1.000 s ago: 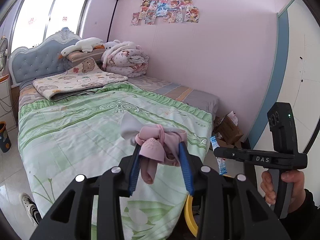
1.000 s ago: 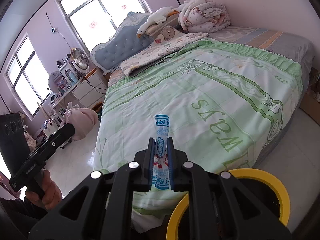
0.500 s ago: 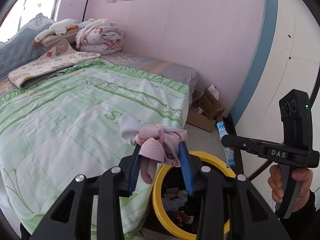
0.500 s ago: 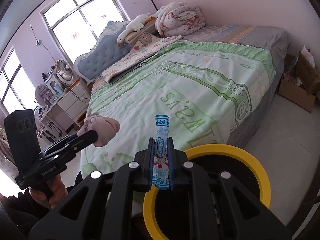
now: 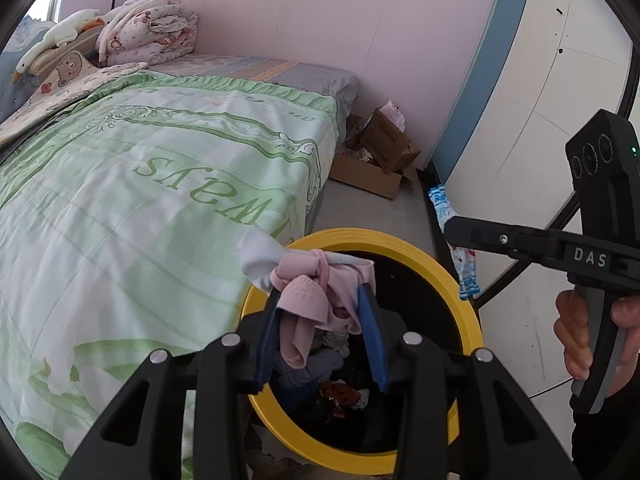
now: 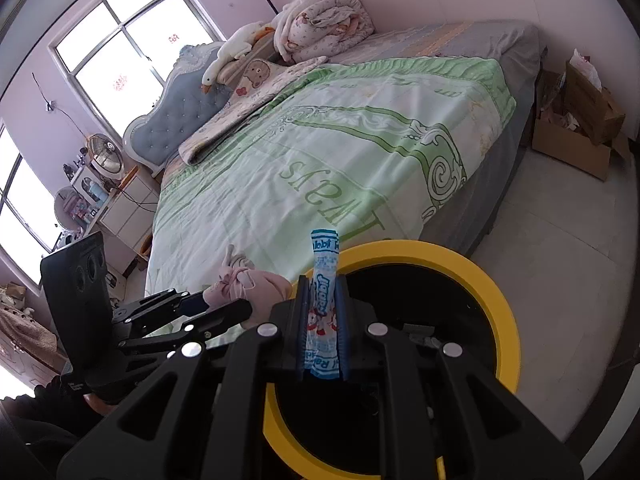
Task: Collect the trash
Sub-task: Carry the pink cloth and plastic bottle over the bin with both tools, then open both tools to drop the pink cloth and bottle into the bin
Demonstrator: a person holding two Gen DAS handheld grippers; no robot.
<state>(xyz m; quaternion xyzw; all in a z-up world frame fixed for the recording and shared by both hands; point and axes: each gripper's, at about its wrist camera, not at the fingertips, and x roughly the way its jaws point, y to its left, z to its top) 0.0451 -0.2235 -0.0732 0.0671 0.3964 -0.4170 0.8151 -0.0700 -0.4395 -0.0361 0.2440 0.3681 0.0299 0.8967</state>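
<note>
Pink cloth (image 5: 316, 300) in L claw (image 5: 320, 316), over yellow-rimmed bin (image 5: 460, 292)

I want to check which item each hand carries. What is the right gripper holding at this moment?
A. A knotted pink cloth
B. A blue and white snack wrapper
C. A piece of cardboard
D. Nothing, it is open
B: in the right wrist view, the right gripper is shut on the blue and white snack wrapper, above the yellow-rimmed bin.
</note>
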